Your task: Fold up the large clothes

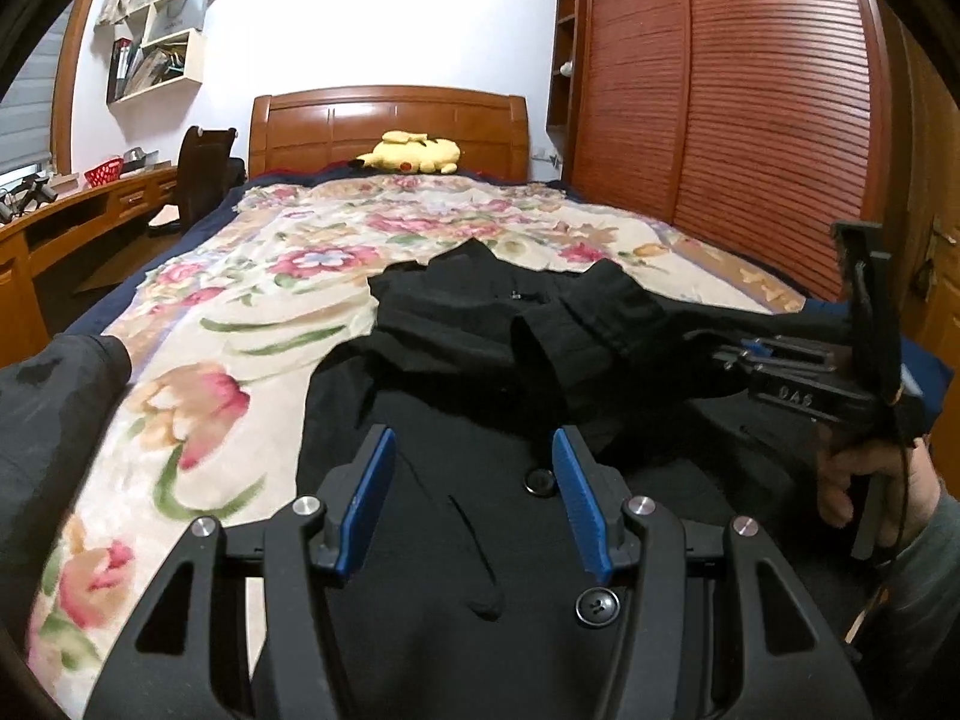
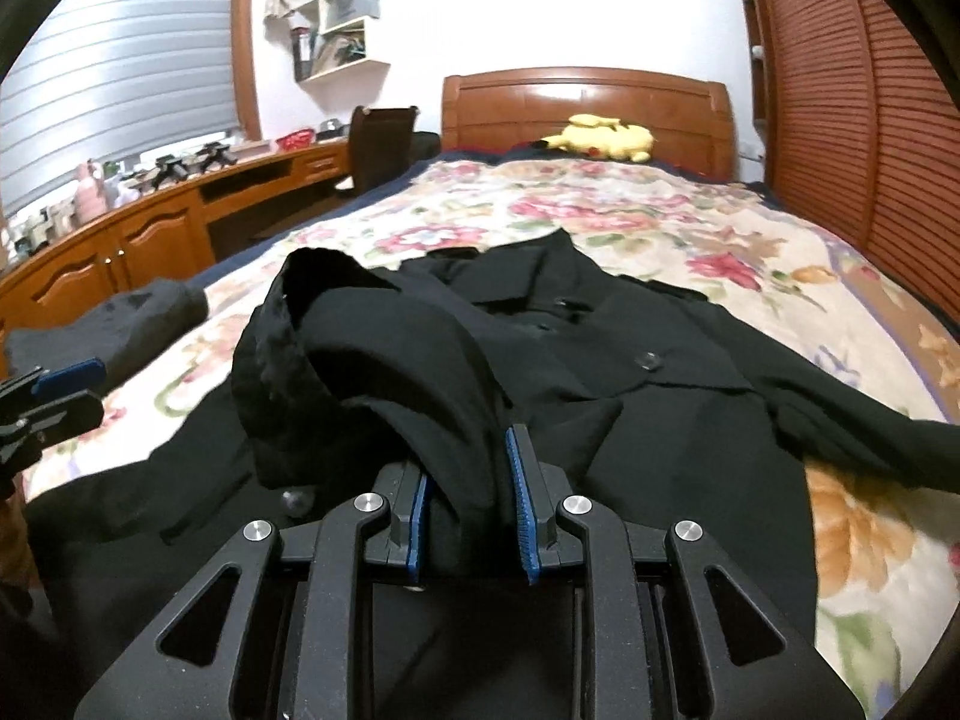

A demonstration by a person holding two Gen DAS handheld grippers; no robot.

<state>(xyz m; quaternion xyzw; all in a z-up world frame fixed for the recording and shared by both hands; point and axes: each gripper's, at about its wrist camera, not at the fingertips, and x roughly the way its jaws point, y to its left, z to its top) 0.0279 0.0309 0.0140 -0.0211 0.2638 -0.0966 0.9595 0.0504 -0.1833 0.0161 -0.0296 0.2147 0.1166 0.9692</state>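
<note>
A black buttoned coat (image 1: 456,540) lies spread on the floral bedspread (image 1: 240,276). My left gripper (image 1: 474,441) hangs open just above the coat's front, its blue pads (image 1: 372,480) apart with nothing between them. My right gripper (image 2: 469,461) is shut on a coat sleeve (image 2: 384,348), which is lifted and draped across the coat body (image 2: 660,372), its cuff (image 2: 318,270) hanging open. From the left wrist view the right gripper (image 1: 726,354) comes in from the right, held by a hand (image 1: 840,480), gripping that sleeve (image 1: 600,312). The left gripper (image 2: 60,387) shows at the left edge of the right wrist view.
A yellow plush toy (image 1: 414,153) rests by the wooden headboard (image 1: 390,120). Slatted wardrobe doors (image 1: 750,120) run along the bed's right side. A desk (image 2: 150,228) and chair (image 2: 378,138) stand left. A dark grey cloth bundle (image 2: 132,312) lies at the bed's left edge.
</note>
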